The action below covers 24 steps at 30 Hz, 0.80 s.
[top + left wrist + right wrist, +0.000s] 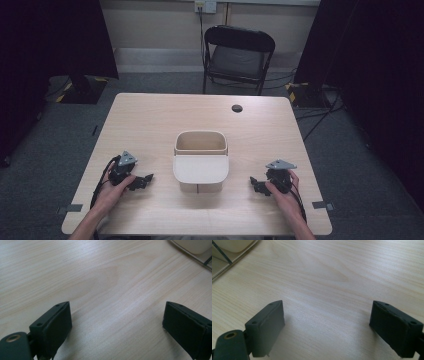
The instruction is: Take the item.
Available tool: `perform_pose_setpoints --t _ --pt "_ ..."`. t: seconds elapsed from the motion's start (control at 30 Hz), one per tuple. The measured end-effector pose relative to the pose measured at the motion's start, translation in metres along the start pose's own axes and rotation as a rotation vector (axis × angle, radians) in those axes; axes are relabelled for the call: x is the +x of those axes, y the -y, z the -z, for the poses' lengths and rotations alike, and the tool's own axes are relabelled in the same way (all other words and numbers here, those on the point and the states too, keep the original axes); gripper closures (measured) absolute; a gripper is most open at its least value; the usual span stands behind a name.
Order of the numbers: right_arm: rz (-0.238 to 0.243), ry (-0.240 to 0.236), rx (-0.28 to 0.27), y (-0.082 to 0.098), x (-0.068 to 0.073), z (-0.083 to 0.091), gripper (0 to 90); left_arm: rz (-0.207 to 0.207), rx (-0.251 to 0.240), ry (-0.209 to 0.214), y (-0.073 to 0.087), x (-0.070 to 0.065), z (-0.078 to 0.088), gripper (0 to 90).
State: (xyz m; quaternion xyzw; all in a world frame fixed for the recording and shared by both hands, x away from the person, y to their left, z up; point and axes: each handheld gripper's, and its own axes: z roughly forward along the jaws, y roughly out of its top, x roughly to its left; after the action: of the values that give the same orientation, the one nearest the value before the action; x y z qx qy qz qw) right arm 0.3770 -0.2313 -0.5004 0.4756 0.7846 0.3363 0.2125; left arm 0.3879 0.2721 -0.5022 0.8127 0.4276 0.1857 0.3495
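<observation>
The tabletop [150,125] is a light wood-grain surface with a small round dark hole [237,108] near its far edge. Behind it, on the grey floor, stands a black folding chair [239,55], flanked by dark curtains on both sides. At the centre of the tabletop, toward the near half, sits a beige bin [201,160] with an open top; a matching beige lid panel [201,170] hangs over its front face. A corner of the bin appears at the upper right of the left gripper view [193,246] and at the upper left of the right gripper view [233,246]. The person's forearms enter from the near edge, one on each side of the bin and well apart from it. The left hand [112,189] grips its tool low over the tabletop, with the left claw [142,181] pointing inward toward the bin. The right hand [281,192] mirrors this pose, with the right claw [256,184] also pointing inward. A cable [99,182] trails from the left tool back along the forearm. In each gripper view the two black jaws stand wide apart, with bare wood between them and nothing held.
</observation>
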Motion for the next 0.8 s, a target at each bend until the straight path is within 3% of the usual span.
perform_pose_setpoints --t 0.37,0.8 --pt "-0.009 0.006 0.001 -0.0006 0.0007 0.0001 12.4 0.001 -0.002 0.0 0.0 -0.0001 -0.0001 8.1" --pt "-0.024 -0.033 -0.017 -0.0025 0.002 0.0045 14.8 0.001 -0.002 0.0 0.0 -0.0001 -0.0002 8.1"
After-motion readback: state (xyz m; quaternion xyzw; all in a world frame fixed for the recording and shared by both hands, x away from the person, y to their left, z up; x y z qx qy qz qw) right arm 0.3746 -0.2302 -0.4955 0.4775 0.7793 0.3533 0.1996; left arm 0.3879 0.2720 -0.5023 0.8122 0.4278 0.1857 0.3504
